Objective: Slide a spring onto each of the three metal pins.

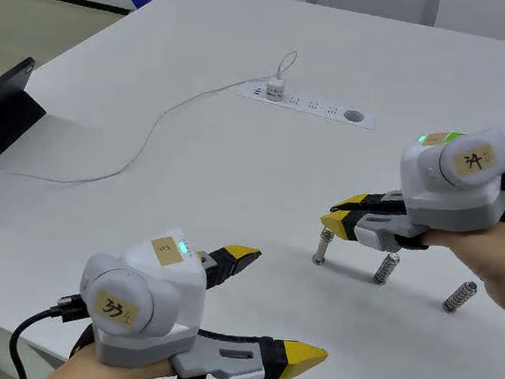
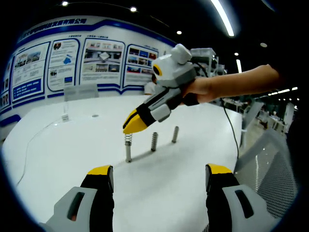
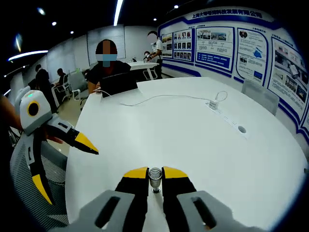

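The right gripper (image 1: pixel 337 213) clamps a spring (image 3: pixel 154 178) atop the end pin (image 2: pixel 128 153) to thread it down, while the left gripper (image 2: pixel 159 169) hangs spread open near that pin, out of the way.

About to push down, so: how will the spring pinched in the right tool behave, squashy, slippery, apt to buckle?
Probably squashy: the spring is thin open coils, so the right tool could flatten it if squeezed hard. It looks light and should slide down the metal pin. That pin is slender and upright, so a sideways push may tip it.
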Tool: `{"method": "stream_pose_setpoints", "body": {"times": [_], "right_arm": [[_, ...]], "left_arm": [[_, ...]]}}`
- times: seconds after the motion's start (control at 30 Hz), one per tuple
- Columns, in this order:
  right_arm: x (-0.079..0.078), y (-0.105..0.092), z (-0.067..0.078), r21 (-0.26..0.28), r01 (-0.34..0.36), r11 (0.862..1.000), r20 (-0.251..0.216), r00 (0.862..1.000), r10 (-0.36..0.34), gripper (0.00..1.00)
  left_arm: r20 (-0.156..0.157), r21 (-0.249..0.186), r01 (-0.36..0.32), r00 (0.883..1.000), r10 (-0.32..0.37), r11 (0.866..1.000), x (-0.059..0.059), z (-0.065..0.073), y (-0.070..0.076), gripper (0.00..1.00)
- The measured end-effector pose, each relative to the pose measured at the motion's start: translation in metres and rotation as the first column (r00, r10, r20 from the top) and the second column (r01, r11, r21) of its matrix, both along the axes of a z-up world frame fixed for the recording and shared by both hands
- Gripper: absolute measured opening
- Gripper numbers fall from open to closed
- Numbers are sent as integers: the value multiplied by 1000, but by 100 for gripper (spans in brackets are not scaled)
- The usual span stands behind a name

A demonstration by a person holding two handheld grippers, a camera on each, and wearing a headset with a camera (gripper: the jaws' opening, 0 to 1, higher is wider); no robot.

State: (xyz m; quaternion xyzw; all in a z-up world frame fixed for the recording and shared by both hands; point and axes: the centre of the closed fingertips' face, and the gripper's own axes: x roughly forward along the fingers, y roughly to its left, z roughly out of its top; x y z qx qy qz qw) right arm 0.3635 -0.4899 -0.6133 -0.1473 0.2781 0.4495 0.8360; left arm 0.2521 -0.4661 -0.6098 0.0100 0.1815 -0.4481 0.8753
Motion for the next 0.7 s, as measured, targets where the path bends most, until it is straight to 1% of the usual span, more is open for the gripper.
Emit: {"method": "stream_pose_setpoints", "body": {"times": [0.17,0.53,0.7], "right_arm": [[0,-2,-14,-13,7,1000,-12,1000,-7,11],[-1,-2,-34,-31,15,999,-28,1000,-15,11],[-4,-1,-42,-54,-4,999,-22,1000,2,11]], "left_arm": [[-3,-2,-1,1000,1,1000,-1,0,0,80],[-14,0,-1,1000,1,1000,-1,-2,0,80],[-20,5,-1,1000,1,1000,-2,-4,0,80]]}}
